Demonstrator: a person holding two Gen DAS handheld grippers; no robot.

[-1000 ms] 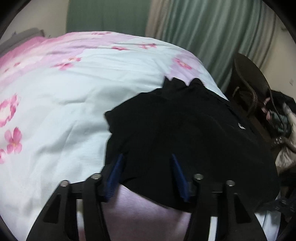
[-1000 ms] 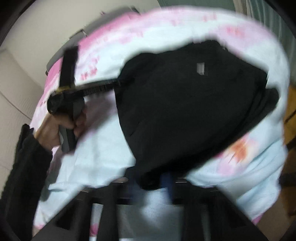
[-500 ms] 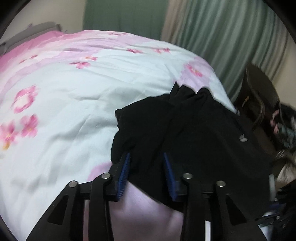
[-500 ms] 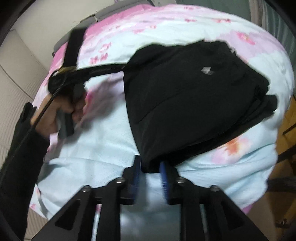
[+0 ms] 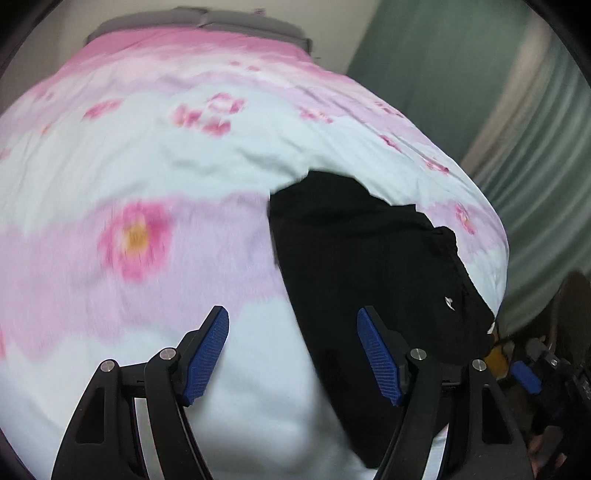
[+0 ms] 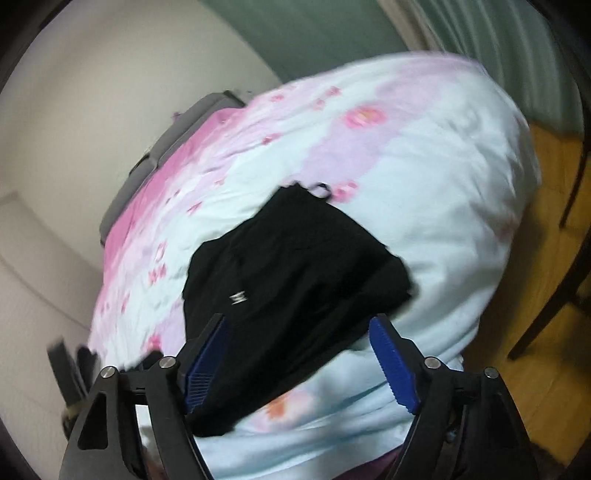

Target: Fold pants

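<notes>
The black pants (image 5: 369, 266) lie folded in a compact bundle on the flowered bedspread (image 5: 147, 158), near the bed's right edge. My left gripper (image 5: 293, 328) hovers over their near left edge with its jaws opening wide. Its blue pads (image 5: 210, 347) touch no cloth. In the right wrist view the pants (image 6: 295, 266) show a small white logo. My right gripper (image 6: 299, 332) is above their near end. Its jaws are opening too, with the cloth below and between them but not pressed.
Grey pillows (image 5: 207, 22) lie at the head of the bed and green curtains (image 5: 480, 92) hang behind it. A dark chair (image 5: 569, 306) and clutter stand by the bed's right side. Wooden floor (image 6: 546, 258) and a chair leg (image 6: 546, 314) lie beyond the bed's edge.
Both grippers were shut on edges of the pants; now both have let go and opened wide. Both have pulled back and swung round, and the pants lie still on the bed.
</notes>
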